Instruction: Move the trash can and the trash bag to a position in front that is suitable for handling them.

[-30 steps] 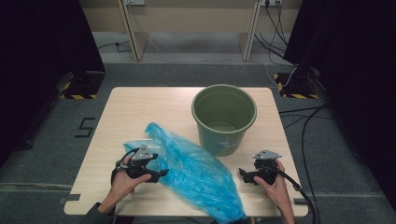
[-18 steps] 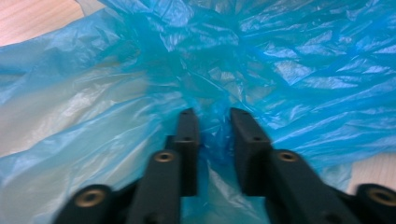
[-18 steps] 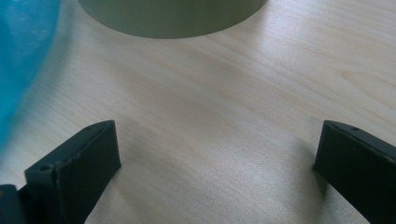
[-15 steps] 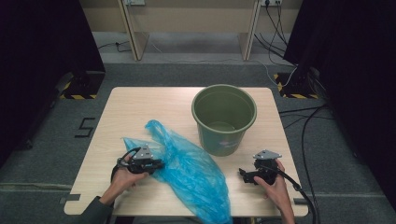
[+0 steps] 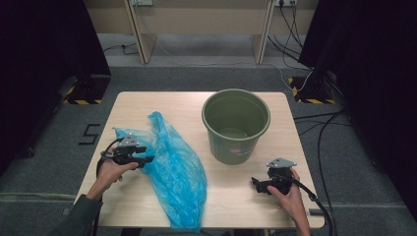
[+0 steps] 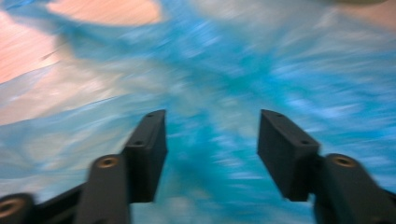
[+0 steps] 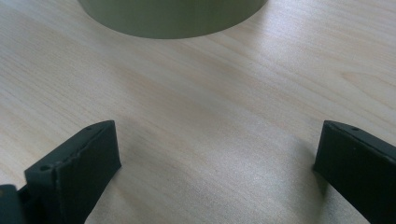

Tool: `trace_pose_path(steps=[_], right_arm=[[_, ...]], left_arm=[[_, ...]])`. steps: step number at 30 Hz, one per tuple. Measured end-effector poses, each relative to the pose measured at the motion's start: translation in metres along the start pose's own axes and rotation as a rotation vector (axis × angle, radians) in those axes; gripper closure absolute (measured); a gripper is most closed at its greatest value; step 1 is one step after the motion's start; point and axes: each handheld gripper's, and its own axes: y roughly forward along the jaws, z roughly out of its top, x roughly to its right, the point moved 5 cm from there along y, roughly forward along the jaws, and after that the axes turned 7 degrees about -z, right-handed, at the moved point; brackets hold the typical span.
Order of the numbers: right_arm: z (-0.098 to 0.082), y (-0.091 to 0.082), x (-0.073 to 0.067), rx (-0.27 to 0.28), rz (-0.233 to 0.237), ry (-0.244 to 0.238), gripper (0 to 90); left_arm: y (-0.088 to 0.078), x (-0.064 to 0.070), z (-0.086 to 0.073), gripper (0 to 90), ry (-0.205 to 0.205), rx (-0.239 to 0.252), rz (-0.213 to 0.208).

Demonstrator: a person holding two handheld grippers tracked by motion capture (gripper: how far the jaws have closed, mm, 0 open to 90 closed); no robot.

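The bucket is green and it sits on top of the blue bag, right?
Not quite. The bucket is green, but it stands on the bare table beside the blue bag, not on top of it. The high view shows wood between them.

Left tool (image 5: 147,159) slid toward 9 o'clock, dragging the bag (image 5: 174,169) with it; bag's near end now sits further left. Jaws have just been reopening, blue film between them, not pinched.
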Motion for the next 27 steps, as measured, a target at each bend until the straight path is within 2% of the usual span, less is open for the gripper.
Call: trace_pose_path(steps=[3, 5, 8, 10, 12, 13, 15, 16, 17, 19, 21, 27], right_arm=[[0.000, 0.000, 0.000, 0.001, -0.001, -0.003, 0.2], [0.000, 0.000, 0.000, 0.001, -0.001, -0.003, 0.2], [0.000, 0.000, 0.000, 0.001, 0.000, -0.003, 0.2], [0.000, 0.000, 0.000, 0.001, 0.000, -0.003, 0.2], [0.000, 0.000, 0.000, 0.001, 0.000, -0.003, 0.2], [0.000, 0.000, 0.000, 0.001, -0.001, -0.003, 0.2], [0.000, 0.000, 0.000, 0.001, 0.000, -0.003, 0.2], [0.000, 0.000, 0.000, 0.001, -0.001, -0.003, 0.2], [0.000, 0.000, 0.000, 0.001, 0.000, -0.003, 0.2], [0.000, 0.000, 0.000, 0.001, -0.001, -0.003, 0.2], [0.000, 0.000, 0.000, 0.001, -0.001, -0.003, 0.2], [0.000, 0.000, 0.000, 0.001, 0.000, -0.002, 0.2]], left_arm=[[-0.003, 0.030, 0.001, 30.3, -0.020, 0.026, -0.075], [-0.002, 0.050, -0.001, 27.9, -0.029, 0.037, -0.129], [0.006, 0.078, -0.009, 23.0, -0.015, 0.020, -0.185], [0.013, 0.090, -0.015, 20.9, 0.009, -0.007, -0.197], [0.019, 0.096, -0.020, 21.0, 0.049, -0.034, -0.177], [0.022, 0.097, -0.023, 26.1, 0.070, -0.048, -0.178], [0.028, 0.095, -0.026, 47.6, 0.097, -0.055, -0.180], [0.030, 0.093, -0.028, 55.6, 0.122, -0.067, -0.177], [0.032, 0.090, -0.029, 67.5, 0.137, -0.058, -0.168], [0.032, 0.081, -0.027, 83.5, 0.132, -0.058, -0.177], [0.032, 0.066, -0.023, 88.0, 0.142, -0.059, -0.137], [0.032, 0.015, -0.008, 87.6, 0.169, -0.103, -0.047]])
